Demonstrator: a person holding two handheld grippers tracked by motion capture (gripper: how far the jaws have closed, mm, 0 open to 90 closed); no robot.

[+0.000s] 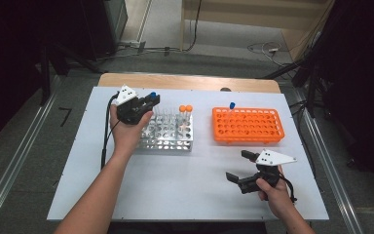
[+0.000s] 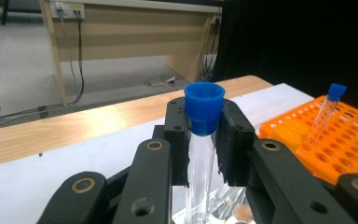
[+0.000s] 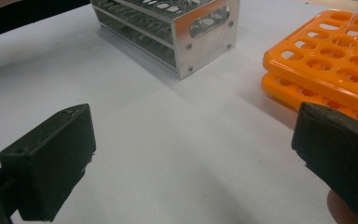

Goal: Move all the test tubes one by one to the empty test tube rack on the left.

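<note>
Clamping blue-capped tube (image 2: 204, 135), left gripper (image 2: 204, 140)

This looks like a lab or test room. A white counter (image 1: 185, 190) carries a metal tube rack (image 1: 168, 134) and an orange plastic tube rack (image 1: 247, 126) with capped clear tubes standing in them. Around it lie a grey floor with metal rails (image 1: 9, 165), loose cables (image 1: 265, 48), dark curtains, and a wooden desk (image 2: 135, 28) with wall sockets behind.
</note>
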